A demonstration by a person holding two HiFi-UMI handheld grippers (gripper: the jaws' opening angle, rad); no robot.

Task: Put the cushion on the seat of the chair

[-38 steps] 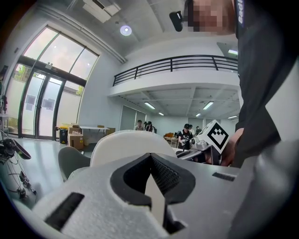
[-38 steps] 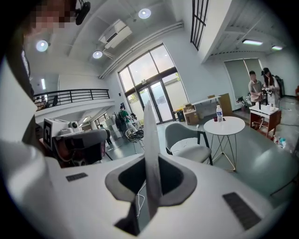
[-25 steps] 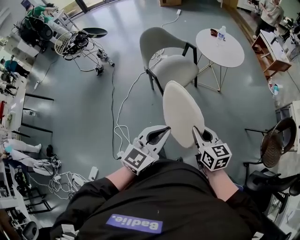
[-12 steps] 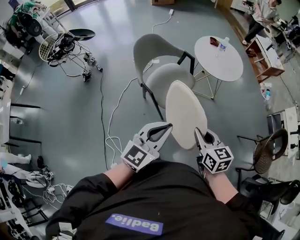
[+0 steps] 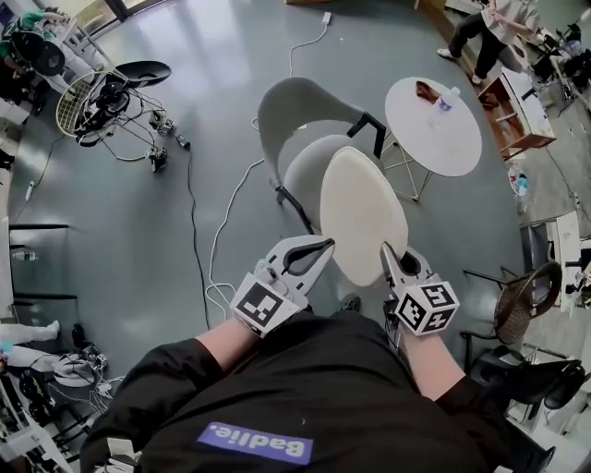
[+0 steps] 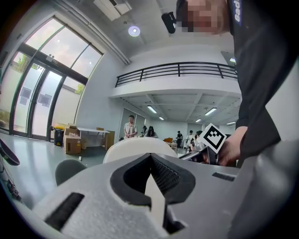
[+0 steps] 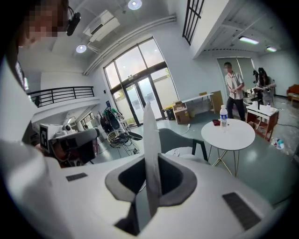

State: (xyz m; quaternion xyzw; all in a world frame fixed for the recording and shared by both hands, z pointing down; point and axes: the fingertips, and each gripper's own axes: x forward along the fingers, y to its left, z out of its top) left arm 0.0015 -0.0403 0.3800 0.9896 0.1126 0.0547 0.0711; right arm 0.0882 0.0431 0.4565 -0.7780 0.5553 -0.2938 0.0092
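A cream oval cushion point(image 5: 362, 214) hangs in front of me, carried between both grippers above the grey floor. My left gripper point(image 5: 325, 245) is shut on its left edge and my right gripper point(image 5: 385, 251) on its right edge. In the left gripper view the cushion point(image 6: 139, 146) arches beyond the jaws, its thin edge pinched in my left gripper point(image 6: 153, 189). The right gripper view shows the cushion point(image 7: 150, 149) edge-on, clamped in my right gripper point(image 7: 148, 189). The grey chair point(image 5: 300, 115) stands just beyond the cushion, its pale seat point(image 5: 307, 171) partly hidden behind the cushion.
A round white table point(image 5: 429, 129) with a water bottle point(image 5: 450, 98) stands right of the chair. White and black cables point(image 5: 214, 236) trail over the floor at left. A fan and gear point(image 5: 92, 97) sit far left, dark chairs point(image 5: 522, 305) at right, a person point(image 5: 485, 23) at the back.
The chair and table have drawn nearer in the head view as I carry the cushion towards them. Both grippers keep the same hold on the cushion.
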